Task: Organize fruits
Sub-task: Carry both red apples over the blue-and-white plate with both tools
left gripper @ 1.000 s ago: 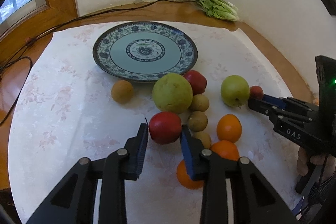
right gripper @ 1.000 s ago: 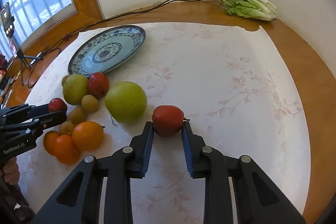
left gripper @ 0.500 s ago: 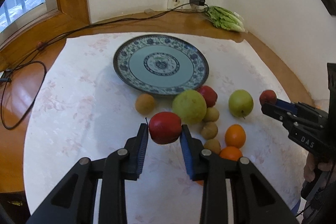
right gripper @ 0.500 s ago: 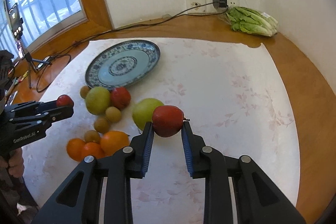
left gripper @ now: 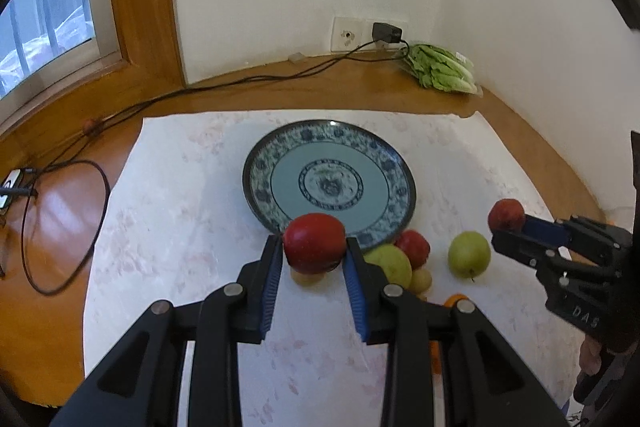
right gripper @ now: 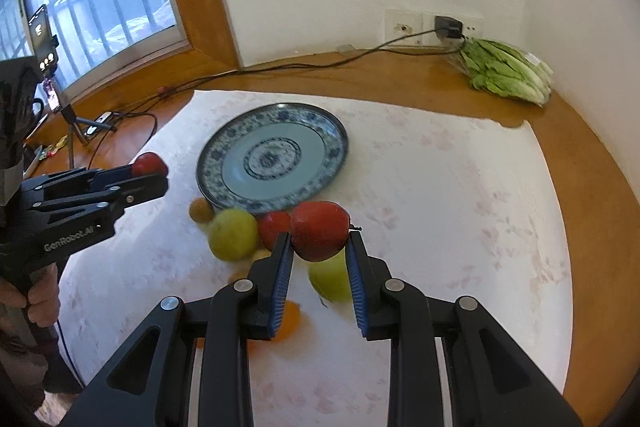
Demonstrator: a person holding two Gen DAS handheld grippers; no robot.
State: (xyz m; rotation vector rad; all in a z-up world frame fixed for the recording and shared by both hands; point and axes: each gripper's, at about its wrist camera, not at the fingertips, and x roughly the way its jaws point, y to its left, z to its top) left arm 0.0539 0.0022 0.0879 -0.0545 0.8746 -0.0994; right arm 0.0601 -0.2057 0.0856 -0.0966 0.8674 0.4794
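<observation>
My left gripper (left gripper: 314,251) is shut on a red apple (left gripper: 315,242) and holds it in the air in front of the near rim of the blue patterned plate (left gripper: 384,163). My right gripper (right gripper: 319,247) is shut on a second red apple (right gripper: 319,230), also lifted, over the fruit pile. The right gripper and its apple also show in the left wrist view (left gripper: 506,214); the left gripper's apple shows in the right wrist view (right gripper: 150,164). On the cloth lie a large green fruit (right gripper: 233,234), a red fruit (right gripper: 273,223), a green apple (left gripper: 469,254), a small brown fruit (right gripper: 201,211) and oranges (right gripper: 289,321).
The plate (right gripper: 332,147) sits on a white floral cloth (right gripper: 440,207) over a wooden table. Lettuce (right gripper: 506,73) lies in the far right corner by a wall socket. Black cables (left gripper: 64,223) run along the left. A phone on a tripod (right gripper: 44,39) stands by the window.
Both grippers have risen and drawn back with their apples. The fruit pile now lies lower and partly behind the fingers in both views.
</observation>
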